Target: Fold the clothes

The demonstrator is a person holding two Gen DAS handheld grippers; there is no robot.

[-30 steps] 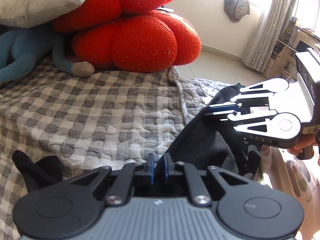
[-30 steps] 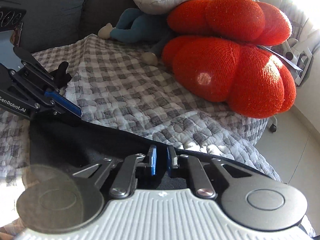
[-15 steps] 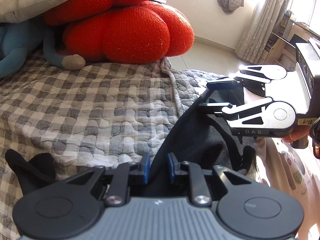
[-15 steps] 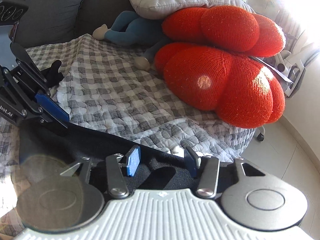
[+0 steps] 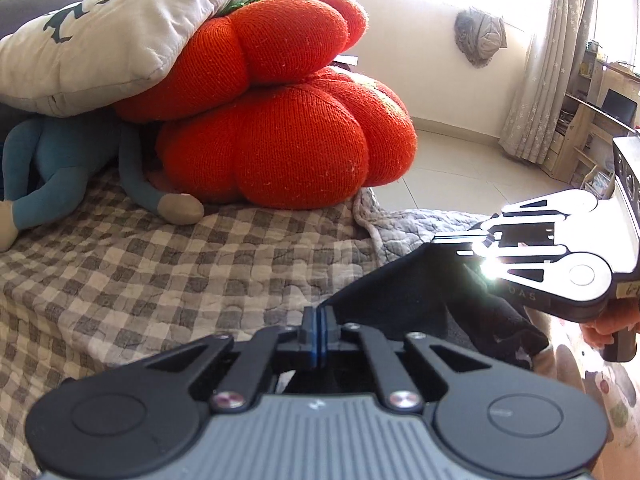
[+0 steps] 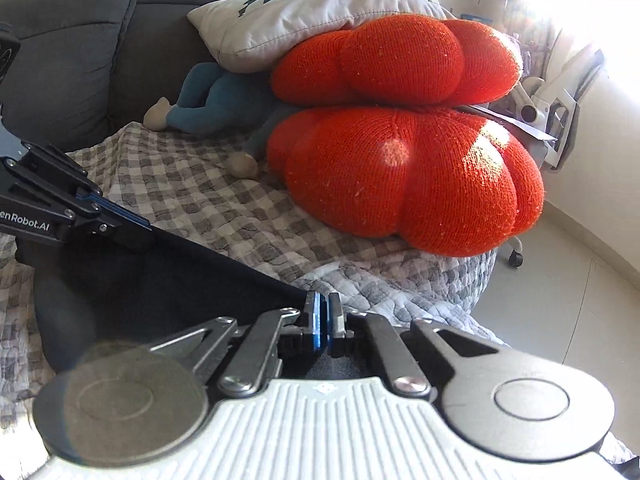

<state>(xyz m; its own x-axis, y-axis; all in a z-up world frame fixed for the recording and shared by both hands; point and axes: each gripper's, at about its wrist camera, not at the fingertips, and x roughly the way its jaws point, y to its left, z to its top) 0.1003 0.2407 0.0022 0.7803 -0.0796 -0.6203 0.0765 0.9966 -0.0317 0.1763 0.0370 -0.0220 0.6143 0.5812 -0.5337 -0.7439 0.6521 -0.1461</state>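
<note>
Left tongs [image 5: 319, 334] black, grey ribbed body; right tongs [image 6: 323, 320] silver, white ribbed; blue pads.

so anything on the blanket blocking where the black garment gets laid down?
Nothing visible. Both the left gripper and right gripper are shut on the garment, stretched taut between them. The checked blanket ahead is bare; the orange cushions and blue plush toy sit at its far end.

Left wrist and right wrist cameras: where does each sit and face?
Left wrist: behind the left claw, facing the checked blanket and the window side; the right claw and a hand show.
Right wrist: behind the right claw, facing the sofa back; the left claw shows.
Shared: the black garment, orange cushions.
</note>
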